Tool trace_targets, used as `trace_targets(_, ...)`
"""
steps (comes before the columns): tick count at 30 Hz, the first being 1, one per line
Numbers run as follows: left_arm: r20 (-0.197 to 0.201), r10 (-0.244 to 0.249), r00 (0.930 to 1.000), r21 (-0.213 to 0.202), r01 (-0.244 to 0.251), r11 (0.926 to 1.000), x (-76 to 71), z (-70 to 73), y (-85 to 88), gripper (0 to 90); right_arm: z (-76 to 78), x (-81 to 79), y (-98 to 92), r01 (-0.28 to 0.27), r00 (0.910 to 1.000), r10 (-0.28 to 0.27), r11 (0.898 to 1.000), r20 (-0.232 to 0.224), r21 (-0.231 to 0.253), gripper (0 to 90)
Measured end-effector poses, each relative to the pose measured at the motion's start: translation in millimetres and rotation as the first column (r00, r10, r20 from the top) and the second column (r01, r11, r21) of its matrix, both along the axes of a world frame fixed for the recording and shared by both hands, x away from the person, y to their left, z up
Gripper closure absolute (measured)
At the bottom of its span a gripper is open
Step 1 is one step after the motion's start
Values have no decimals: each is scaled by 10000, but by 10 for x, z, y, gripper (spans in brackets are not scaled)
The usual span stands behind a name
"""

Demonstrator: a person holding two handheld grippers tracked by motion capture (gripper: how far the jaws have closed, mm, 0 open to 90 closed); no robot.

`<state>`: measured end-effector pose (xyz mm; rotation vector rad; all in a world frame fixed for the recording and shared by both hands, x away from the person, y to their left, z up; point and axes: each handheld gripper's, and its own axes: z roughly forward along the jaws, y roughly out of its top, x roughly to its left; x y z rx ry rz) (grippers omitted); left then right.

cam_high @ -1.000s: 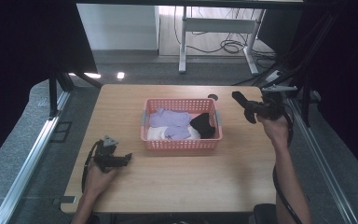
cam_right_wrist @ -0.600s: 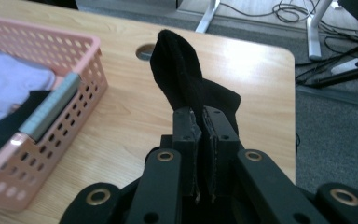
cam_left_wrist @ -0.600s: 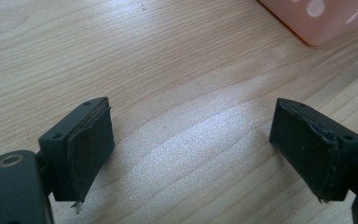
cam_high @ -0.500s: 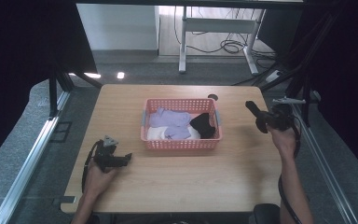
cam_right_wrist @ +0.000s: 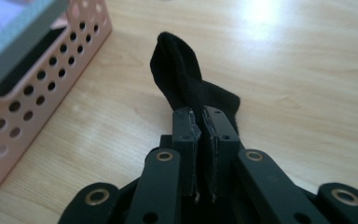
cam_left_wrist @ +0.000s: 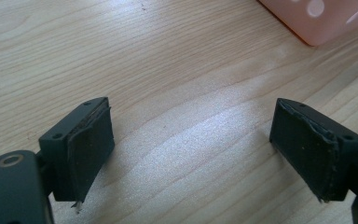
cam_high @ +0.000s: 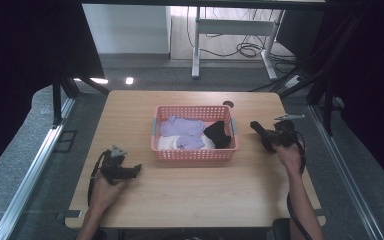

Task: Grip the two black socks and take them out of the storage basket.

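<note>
Beside the basket (cam_right_wrist: 23, 88), right gripper (cam_right_wrist: 198, 116) pinches a black sock (cam_right_wrist: 182, 79), its lower end hidden; left gripper (cam_left_wrist: 191, 140) spread

Open fingers (cam_left_wrist: 88, 149) above wooden table (cam_left_wrist: 168, 70), pink basket (cam_left_wrist: 326, 18) corner

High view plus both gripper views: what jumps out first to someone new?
The pink basket in the middle of the table, filled with lilac, white and black clothes. Next, the right claw, just right of the basket, shut on a black sock that hangs down to the tabletop. The left claw rests near the front left of the table, open, with nothing between its pads.
</note>
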<state>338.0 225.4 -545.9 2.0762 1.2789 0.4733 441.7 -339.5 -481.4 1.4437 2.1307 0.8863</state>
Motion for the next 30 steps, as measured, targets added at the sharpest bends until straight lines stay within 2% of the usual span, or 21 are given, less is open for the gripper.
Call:
trace_targets(8, 11, 1, 10000, -10, -1, 10000, 0, -1, 0, 133, -329, -16, 101, -219, 9978, 221, 9998, -625, 39, 789)
trace_targets(11, 15, 4, 10000, -12, -3, 10000, 0, -1, -1, 133, -357, -24, 110, -233, 9967, 235, 9997, -775, 33, 717)
trace_targets(14, 10, 1, 10000, -9, -1, 10000, 0, -1, 0, 133, -265, -33, 126, -213, 9975, 217, 9998, -665, 67, 592)
trace_targets(17, -3, 0, 10000, 0, 0, 10000, 0, 0, 0, 133, -97, -49, 187, -373, 9987, 376, 9993, -356, 71, 496)
trace_targets(18, -2, 2, 10000, 1, -2, 10000, 0, 0, 0, 133, -97, -49, 187, -373, 9987, 376, 9993, -356, 71, 496)
trace_targets(19, -1, 4, 10000, -2, -4, 10000, 0, 0, -1, 133, 16, -59, 244, -557, 9982, 560, 9983, -213, 153, 471)
trace_targets(20, -1, 4, 10000, -2, -4, 10000, 0, 0, -1, 133, 16, -59, 244, -557, 9982, 560, 9983, -213, 153, 471)
trace_targets(21, -1, 3, 10000, 0, -3, 10000, 0, 0, 0, 133, 133, -71, 312, -784, 9969, 785, 9967, -18, 194, 453)
trace_targets(23, -4, 5, 10000, -3, -5, 10000, 0, 0, -1, 133, 241, -78, 391, -1083, 9940, 1079, 9937, 155, 289, 434)
trace_targets(26, 11, 6, 10000, -15, -6, 10000, 0, -1, -1, 133, 377, -79, 544, -1579, 9872, 1566, 9863, 306, 470, 415)
trace_targets(30, 10, 7, 10000, -13, -7, 10000, 0, -1, -1, 133, 483, -60, 814, -2237, 9743, 2226, 9740, 341, 341, 403)
